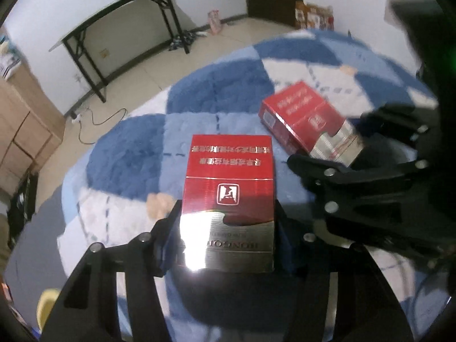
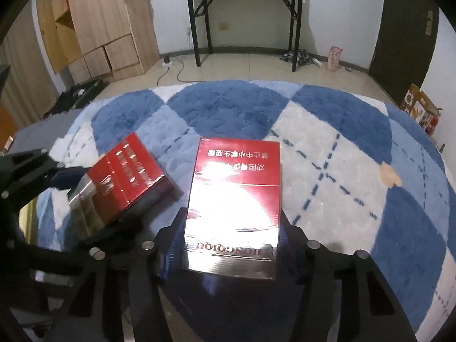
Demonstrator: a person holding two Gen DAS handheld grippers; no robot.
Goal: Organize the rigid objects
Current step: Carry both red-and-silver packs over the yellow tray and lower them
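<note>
Two red-and-silver cigarette boxes lie over a fluffy blue-and-white checked blanket (image 1: 205, 97) (image 2: 336, 148). In the left wrist view my left gripper (image 1: 228, 218) is shut on the silver end of one box (image 1: 229, 171), pads on both its sides. To the right there, my right gripper (image 1: 332, 144) holds the second box (image 1: 299, 114), which is tilted. In the right wrist view my right gripper (image 2: 232, 225) is shut on its box (image 2: 236, 179). At the left my left gripper (image 2: 85, 202) clamps the other box (image 2: 128, 176).
Beyond the blanket's edge is tiled floor with a black-legged folding table (image 2: 242, 5) (image 1: 114, 20), a wooden cabinet (image 2: 99, 22), a dark door (image 2: 404, 22), a power strip with cable (image 2: 168, 62) and printed cartons (image 2: 419, 111) (image 1: 313, 17).
</note>
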